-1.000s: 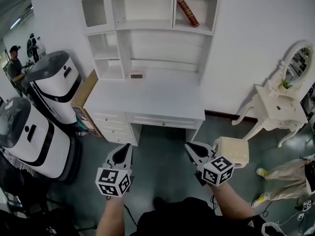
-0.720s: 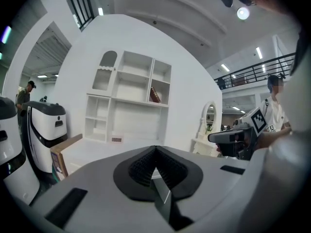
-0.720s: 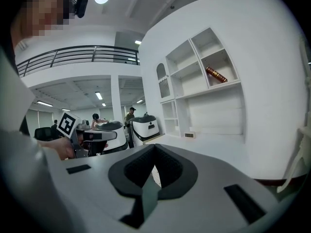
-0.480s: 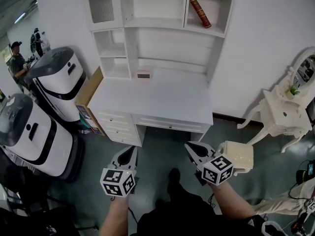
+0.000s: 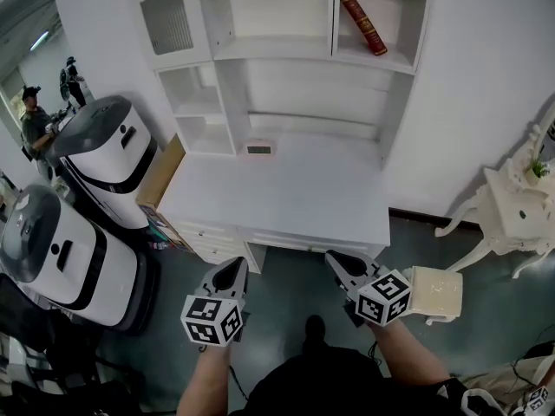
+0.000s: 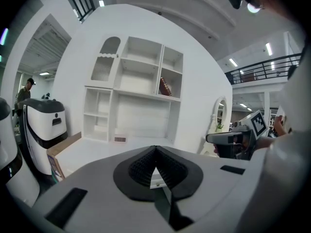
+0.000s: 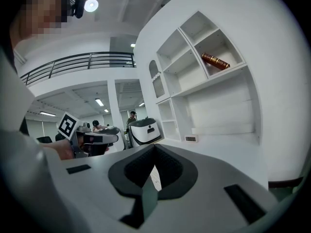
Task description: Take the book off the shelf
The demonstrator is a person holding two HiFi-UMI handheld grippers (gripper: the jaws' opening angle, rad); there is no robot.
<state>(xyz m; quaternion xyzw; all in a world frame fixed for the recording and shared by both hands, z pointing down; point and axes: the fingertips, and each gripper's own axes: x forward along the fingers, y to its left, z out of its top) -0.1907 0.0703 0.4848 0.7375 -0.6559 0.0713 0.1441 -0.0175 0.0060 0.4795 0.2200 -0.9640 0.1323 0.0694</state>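
Red book (image 5: 363, 23) leans in shelf (image 5: 269, 48) — untouched

Staged bedroom corner inside a big test hall, not a home: white tabletop (image 5: 286, 189) with shelves (image 5: 282, 52) and a dressing table (image 5: 519, 204) against a bare partition (image 5: 473, 102), bulky white machines (image 5: 104, 159) alongside, railed gallery (image 7: 73, 62) and strip lights (image 6: 268, 49) overhead, painted floor (image 5: 286, 284).
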